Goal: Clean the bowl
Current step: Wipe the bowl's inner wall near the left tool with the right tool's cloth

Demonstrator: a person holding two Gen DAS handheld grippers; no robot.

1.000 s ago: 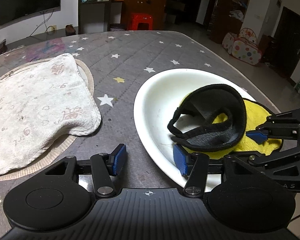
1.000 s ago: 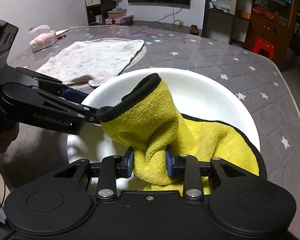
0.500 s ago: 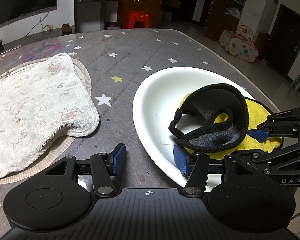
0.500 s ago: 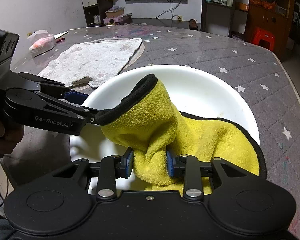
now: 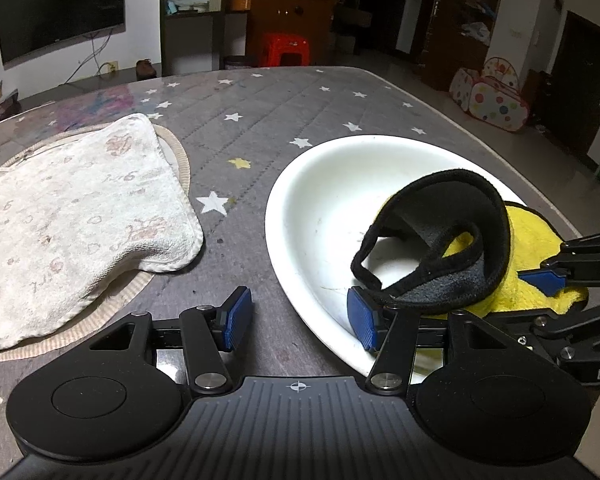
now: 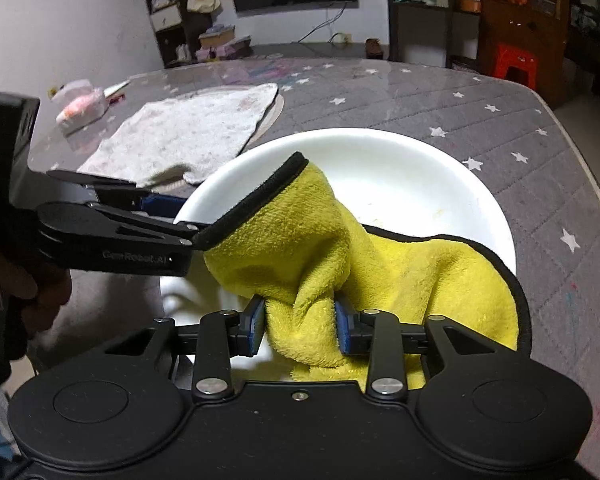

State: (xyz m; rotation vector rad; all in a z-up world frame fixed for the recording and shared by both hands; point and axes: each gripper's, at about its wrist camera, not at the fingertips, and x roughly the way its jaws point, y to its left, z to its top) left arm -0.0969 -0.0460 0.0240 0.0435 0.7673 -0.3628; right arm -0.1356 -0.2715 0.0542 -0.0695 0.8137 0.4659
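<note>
A wide white bowl (image 5: 324, 200) (image 6: 400, 176) sits on the grey star-patterned table. In it lies a yellow cloth (image 6: 300, 240) (image 5: 536, 236) with a black edge, one fold standing up. My right gripper (image 6: 300, 330) is shut on a bunch of that cloth at the bowl's near side; in the left wrist view its blue pad shows at the right gripper (image 5: 548, 276). My left gripper (image 5: 299, 318) (image 6: 176, 220) is open, with one finger outside the bowl's rim and the other inside, beside the cloth's black edge.
A pale printed towel (image 5: 80, 208) (image 6: 196, 128) lies on a round mat left of the bowl. A tissue pack (image 6: 82, 106) sits beyond it. A hand (image 6: 40, 292) holds the left gripper. The table edge (image 5: 500, 156) runs close past the bowl.
Both cameras have tilted a little. The right gripper stays shut on the cloth and the left gripper stays open astride the bowl's rim. The cloth's raised fold has barely shifted.
</note>
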